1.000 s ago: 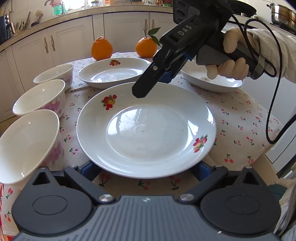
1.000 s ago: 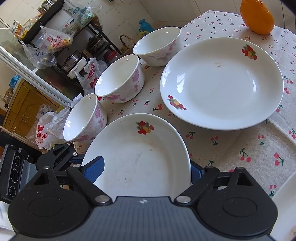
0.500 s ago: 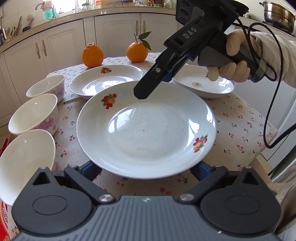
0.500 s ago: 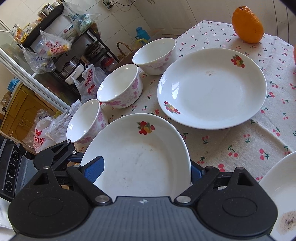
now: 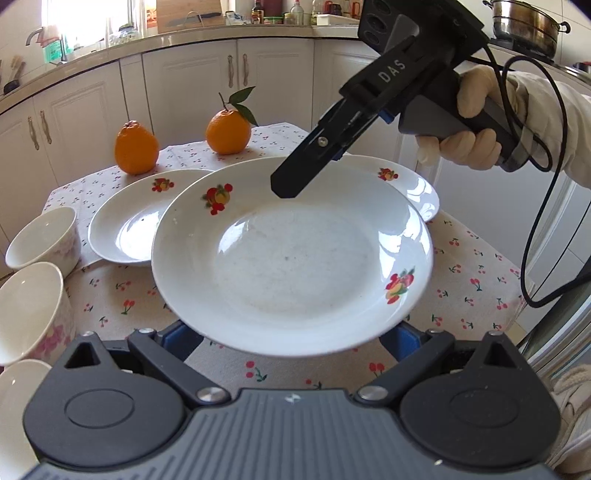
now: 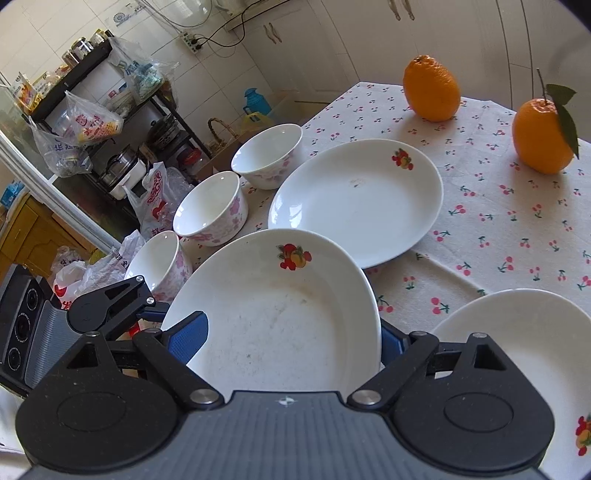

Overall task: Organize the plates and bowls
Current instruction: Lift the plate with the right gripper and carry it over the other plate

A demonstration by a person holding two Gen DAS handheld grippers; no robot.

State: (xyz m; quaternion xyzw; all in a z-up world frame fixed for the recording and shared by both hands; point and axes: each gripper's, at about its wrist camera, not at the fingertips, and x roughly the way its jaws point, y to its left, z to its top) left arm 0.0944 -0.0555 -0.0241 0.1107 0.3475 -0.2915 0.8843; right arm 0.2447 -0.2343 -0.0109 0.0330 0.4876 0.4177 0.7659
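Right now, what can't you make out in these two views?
- Left wrist: left tongs fingertips hidden under the lifted plate; grip unclear.
- Right wrist: right tongs, right finger mostly behind that plate.
- Left wrist: nearest bowl cut off by left edge.
- Right wrist: another plate cut off by right edge.

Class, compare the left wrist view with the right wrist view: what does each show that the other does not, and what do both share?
Left wrist view only: the gloved hand holding the right gripper, a steel pot, a cutting board.

Right wrist view only: a cluttered rack with plastic bags, a blue jug, the left gripper.

Both: the lifted plate, two other plates, two oranges, bowls, the cherry tablecloth.
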